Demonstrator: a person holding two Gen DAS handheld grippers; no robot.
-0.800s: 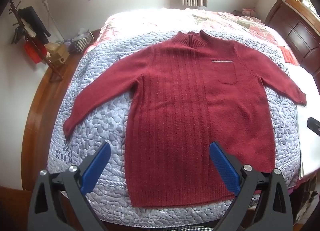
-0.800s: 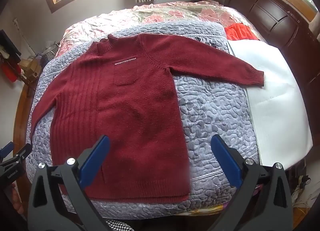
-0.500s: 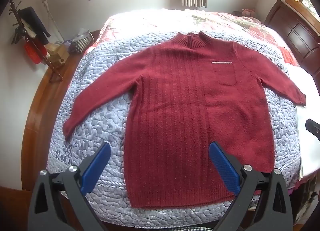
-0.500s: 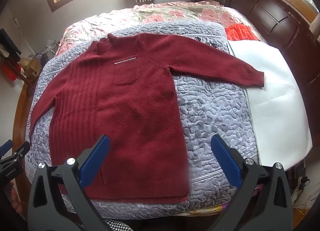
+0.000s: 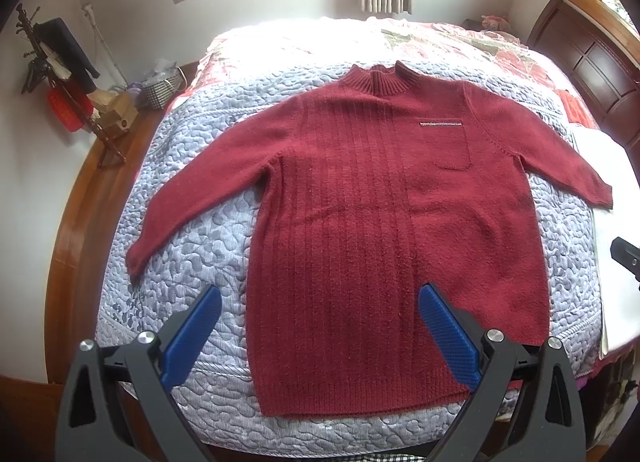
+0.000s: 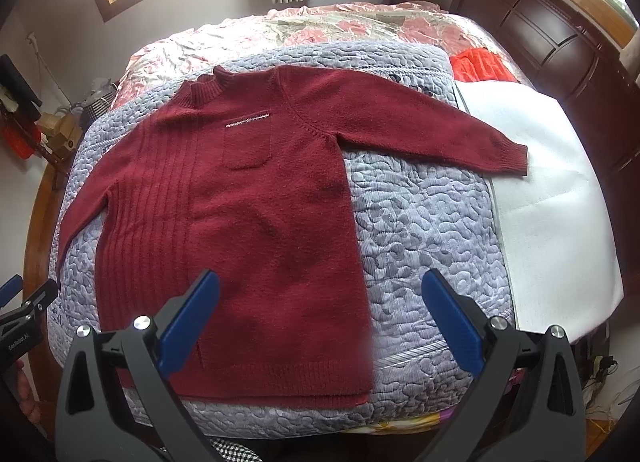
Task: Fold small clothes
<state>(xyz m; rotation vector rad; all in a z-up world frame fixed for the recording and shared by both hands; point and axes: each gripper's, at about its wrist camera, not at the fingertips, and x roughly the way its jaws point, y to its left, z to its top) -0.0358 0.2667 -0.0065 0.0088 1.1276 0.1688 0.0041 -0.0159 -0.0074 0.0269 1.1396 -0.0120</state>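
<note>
Lying flat and unfolded on the quilt, front up, collar toward twelve o'clock, both sleeves spread out: a red sweater. Hovering over its hem at six o'clock, left gripper with fingers spread wide, pinching nothing, hem's left corner sitting between them. Hanging likewise at six o'clock in its own view, right gripper, fingers spread wide and touching nothing, sweater's right edge falling between them, body stretching toward ten o'clock. Reaching onto a white sheet at three o'clock, the right cuff.
</note>
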